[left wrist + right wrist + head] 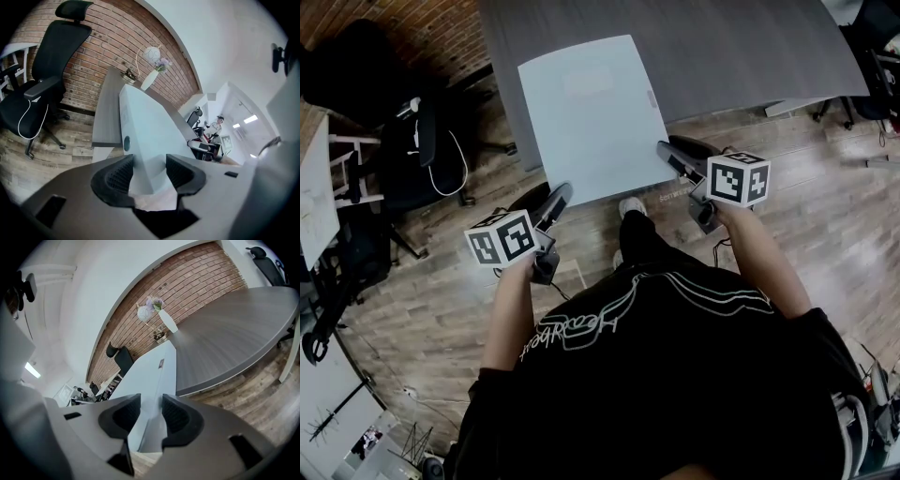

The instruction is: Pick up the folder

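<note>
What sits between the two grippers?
The pale blue rectangular folder: its near edge spans from left gripper to right gripper, each clamped on a corner, per head view.

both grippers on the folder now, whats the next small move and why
Probably raise both grippers together, evenly. The left gripper and right gripper each clamp a near corner of the folder, whose far part seems to lie over the table, so a level lift should free it.
</note>
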